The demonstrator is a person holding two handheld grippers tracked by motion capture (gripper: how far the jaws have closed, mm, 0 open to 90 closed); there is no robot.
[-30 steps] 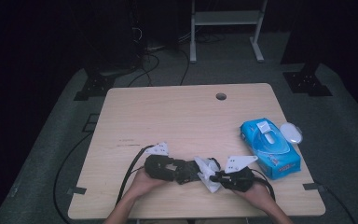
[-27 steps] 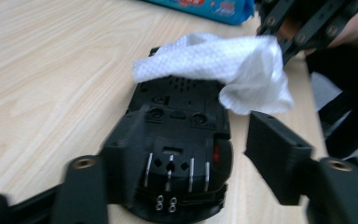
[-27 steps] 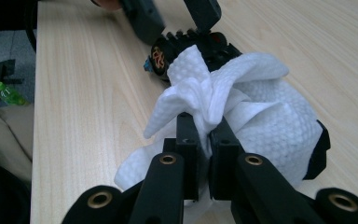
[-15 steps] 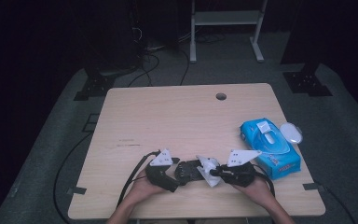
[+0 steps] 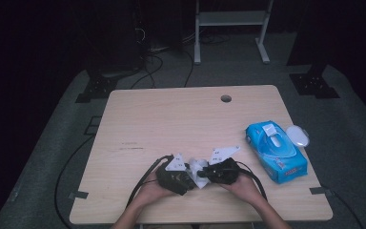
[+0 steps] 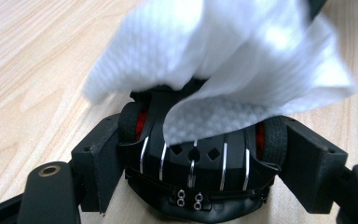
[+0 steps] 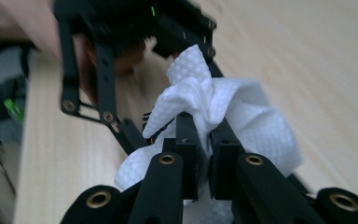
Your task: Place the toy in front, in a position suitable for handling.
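The right tongs (image 7: 204,140) pinch a white wipe (image 7: 214,100) tight between their jaws. The wipe hangs over a small black toy car (image 6: 200,158) near the front edge of the bench (image 5: 171,119). The left tongs (image 6: 200,154) hold the car by its two sides, and their jaws have just been closing on it. A blue wipe pack (image 5: 276,150) lies well to the right.
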